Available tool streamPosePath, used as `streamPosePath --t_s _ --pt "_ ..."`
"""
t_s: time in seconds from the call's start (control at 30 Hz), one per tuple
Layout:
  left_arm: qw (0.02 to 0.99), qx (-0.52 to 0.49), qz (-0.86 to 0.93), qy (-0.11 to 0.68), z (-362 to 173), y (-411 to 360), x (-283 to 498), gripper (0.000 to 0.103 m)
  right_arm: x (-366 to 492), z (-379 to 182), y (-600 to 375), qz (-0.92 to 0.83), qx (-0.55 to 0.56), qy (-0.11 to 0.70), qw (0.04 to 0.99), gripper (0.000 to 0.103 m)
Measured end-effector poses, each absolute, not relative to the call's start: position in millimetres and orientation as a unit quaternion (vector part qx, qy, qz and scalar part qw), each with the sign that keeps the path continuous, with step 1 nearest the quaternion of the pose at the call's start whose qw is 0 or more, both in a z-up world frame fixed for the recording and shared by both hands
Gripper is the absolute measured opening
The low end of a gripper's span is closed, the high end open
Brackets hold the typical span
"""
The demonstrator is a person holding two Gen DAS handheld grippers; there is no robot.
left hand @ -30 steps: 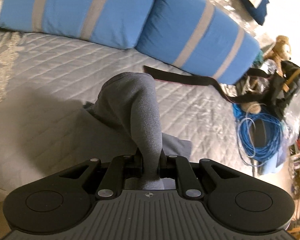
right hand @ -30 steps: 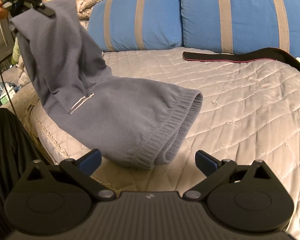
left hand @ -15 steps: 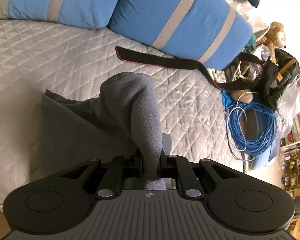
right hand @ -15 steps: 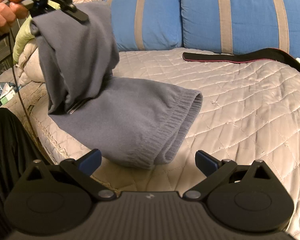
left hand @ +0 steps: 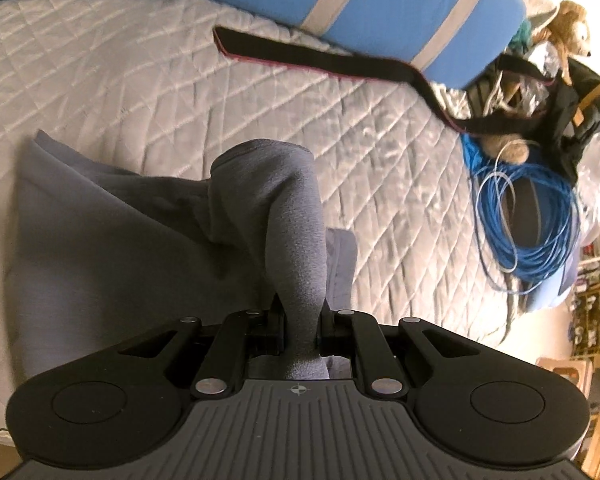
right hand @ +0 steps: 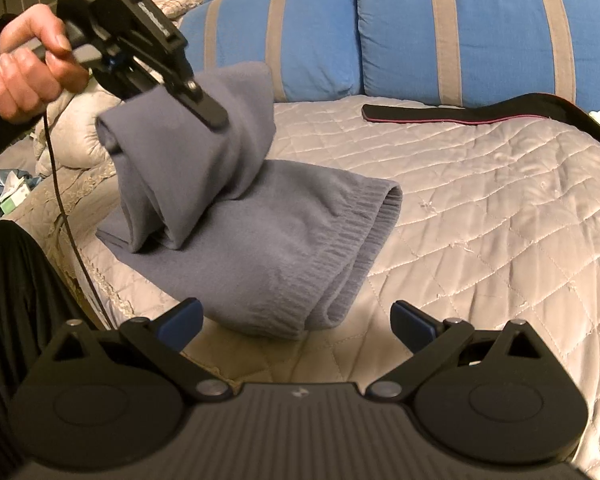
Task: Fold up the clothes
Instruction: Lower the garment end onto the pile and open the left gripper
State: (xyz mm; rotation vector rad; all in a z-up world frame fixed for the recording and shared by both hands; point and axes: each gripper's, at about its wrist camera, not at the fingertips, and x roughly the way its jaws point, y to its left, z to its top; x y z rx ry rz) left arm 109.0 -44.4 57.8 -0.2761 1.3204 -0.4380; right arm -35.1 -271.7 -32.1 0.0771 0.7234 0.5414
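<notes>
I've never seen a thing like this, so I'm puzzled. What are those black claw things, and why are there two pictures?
They are two grabbing tools, one in each of a person's hands. Each carries a small camera looking along its fingers, so you get two pictures. The left gripper is pinched shut on a grey sweater and lifts part of it above a quilted bed. In the other picture you can see the person's hand holding that tool. The right gripper is open and holds nothing, just near the sweater's ribbed edge. Blue pillows and a black strap lie farther back.
</notes>
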Motion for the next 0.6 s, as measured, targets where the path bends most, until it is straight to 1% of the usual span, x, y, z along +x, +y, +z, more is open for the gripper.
streamPosePath --t_s 0.3,0.37,0.4,0.43,0.57,0.6 --pt "0.747 -0.089 -0.208 0.625 27 -75 111 0.012 -33 -32 -273 0.258 0.038 0.353 0.898 0.103" --pt "0.743 -0.082 -0.216 0.628 22 -81 113 0.017 -33 -33 -272 0.257 0.037 0.355 0.898 0.103" --pt "0.739 -0.08 -0.221 0.631 20 -84 113 0.024 -33 -33 -272 0.257 0.037 0.355 0.898 0.103" --pt "0.733 -0.084 -0.231 0.634 19 -85 114 0.029 -33 -33 -273 0.257 0.038 0.355 0.898 0.103" --pt "0.722 -0.117 -0.284 0.62 30 -80 111 0.035 -33 -33 -273 0.256 0.04 0.357 0.897 0.103" --pt "0.732 -0.114 -0.28 0.61 35 -73 108 0.038 -33 -34 -273 0.256 0.041 0.357 0.897 0.103"
